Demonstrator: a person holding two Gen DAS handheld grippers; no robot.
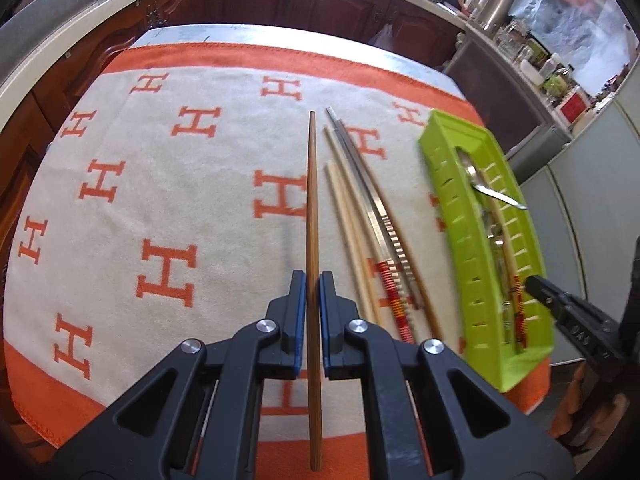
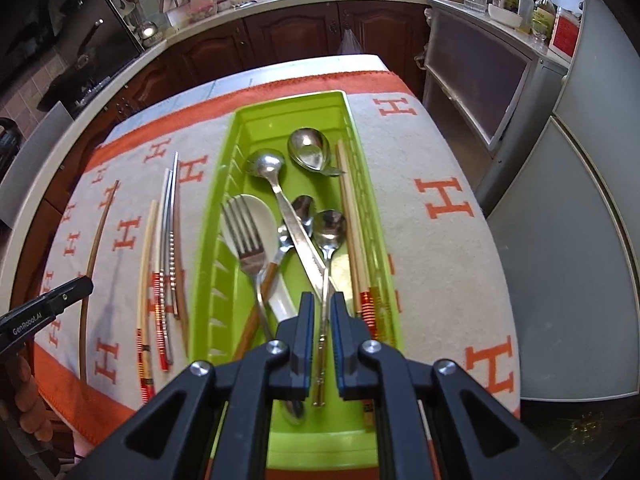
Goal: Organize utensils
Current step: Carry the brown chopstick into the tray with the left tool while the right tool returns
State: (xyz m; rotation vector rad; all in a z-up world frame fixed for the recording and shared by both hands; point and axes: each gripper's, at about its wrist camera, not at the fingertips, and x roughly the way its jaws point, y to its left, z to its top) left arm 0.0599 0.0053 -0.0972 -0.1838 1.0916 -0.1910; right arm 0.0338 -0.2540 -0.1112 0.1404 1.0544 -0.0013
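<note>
- Left wrist view: left gripper point(image 1: 313, 290) pinching a brown chopstick point(image 1: 312, 200), raised above the cloth point(image 1: 160, 200); loose chopsticks point(image 1: 360, 216) still lying beside the green tray point(image 1: 452, 216), yet to go in.
- Right wrist view: right gripper point(image 2: 321, 316) slightly parted around a small spoon point(image 2: 329, 232), seemingly unclamped; tray already holding spoons, a fork point(image 2: 244, 236), a knife and a chopstick pair.

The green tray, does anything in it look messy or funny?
Yes. Inside the green tray the fork, spoons and a knife lie crossed over each other in a heap, not in neat rows. One silver spoon rests on its side. Nothing looks broken or spilled.
</note>
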